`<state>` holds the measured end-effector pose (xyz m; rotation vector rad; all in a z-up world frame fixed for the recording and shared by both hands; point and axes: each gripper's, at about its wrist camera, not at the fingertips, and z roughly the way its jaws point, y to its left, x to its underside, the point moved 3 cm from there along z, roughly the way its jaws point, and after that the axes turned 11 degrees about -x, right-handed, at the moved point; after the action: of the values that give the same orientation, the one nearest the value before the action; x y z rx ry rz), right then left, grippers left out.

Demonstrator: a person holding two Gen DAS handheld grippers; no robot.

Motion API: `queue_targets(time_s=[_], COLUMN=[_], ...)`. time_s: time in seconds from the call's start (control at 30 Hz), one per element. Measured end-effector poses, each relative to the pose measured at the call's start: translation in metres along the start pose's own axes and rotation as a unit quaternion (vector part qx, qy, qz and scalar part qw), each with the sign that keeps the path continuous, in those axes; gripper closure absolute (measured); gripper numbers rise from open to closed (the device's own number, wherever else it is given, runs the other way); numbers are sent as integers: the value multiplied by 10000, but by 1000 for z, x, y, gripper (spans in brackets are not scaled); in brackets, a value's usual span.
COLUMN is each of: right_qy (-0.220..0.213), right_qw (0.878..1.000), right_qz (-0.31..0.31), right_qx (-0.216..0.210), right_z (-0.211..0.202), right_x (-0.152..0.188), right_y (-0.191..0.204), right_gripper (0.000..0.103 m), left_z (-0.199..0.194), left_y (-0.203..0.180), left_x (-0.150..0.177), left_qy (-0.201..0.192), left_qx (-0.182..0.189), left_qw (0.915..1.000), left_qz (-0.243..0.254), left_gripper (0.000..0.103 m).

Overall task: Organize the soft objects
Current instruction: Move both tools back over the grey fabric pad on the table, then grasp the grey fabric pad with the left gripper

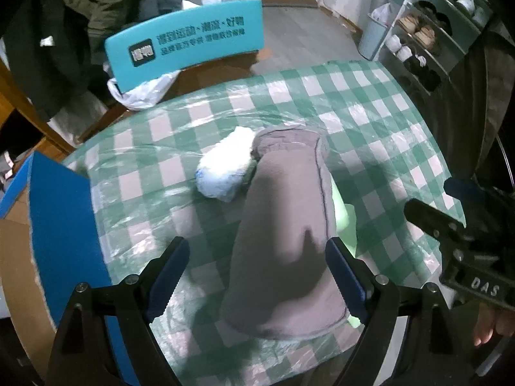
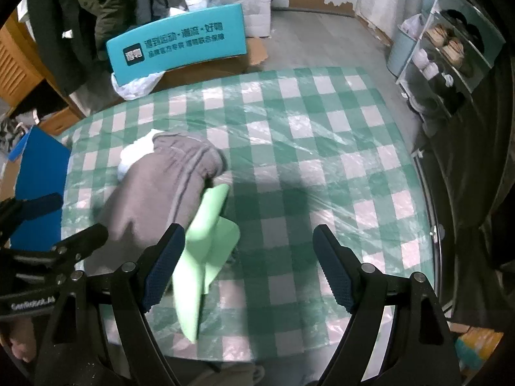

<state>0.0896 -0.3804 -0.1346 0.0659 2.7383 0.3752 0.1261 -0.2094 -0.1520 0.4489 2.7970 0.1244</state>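
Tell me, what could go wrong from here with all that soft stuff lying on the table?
1. The grey garment lies on top of the green cloth, so a grab at one might drag the other along.
2. The white bundle touches the garment's cuff and could roll when the garment is lifted.
3. The slick plastic sheet over the table may let everything slide. Both tools, left and right, are open and hold nothing.
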Motion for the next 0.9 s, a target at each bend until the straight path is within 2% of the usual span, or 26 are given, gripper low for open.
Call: queue_targets(time_s=[0.2,0.4,0.6,0.7,0.8,0.83,0.9], right_qy=[83,152,245,299,337,340,345], right_qw=[10000,9999,9997,9995,9994,9993,9993], right_qz=[18,24,78,88,94,98,112], right_qx=[41,12,31,55,75,80,91], right_z=[5,11,19,22,25,26,26], right_x=[2,1,3,4,5,5,4], right_y=[-10,-15,-21,-22,-24,-24,-24], right_gripper=[22,22,22,22,22,22,22], left_z=[15,31,41,42,42,43,43], left_y=[-8,-18,-26,-28,-27,-26,-25], left_x=[-8,-14,-15,-16,-16,-17,-17], left_qy=[250,425,484,390,332,330,310], left_qx=[167,128,135,147,110,64,119], left_qw=[9995,9990,9987,9991,9994,9994,9994], left_qz=[-92,-15,95,84,49,53,56], left_gripper=[15,15,15,17,38,49,56])
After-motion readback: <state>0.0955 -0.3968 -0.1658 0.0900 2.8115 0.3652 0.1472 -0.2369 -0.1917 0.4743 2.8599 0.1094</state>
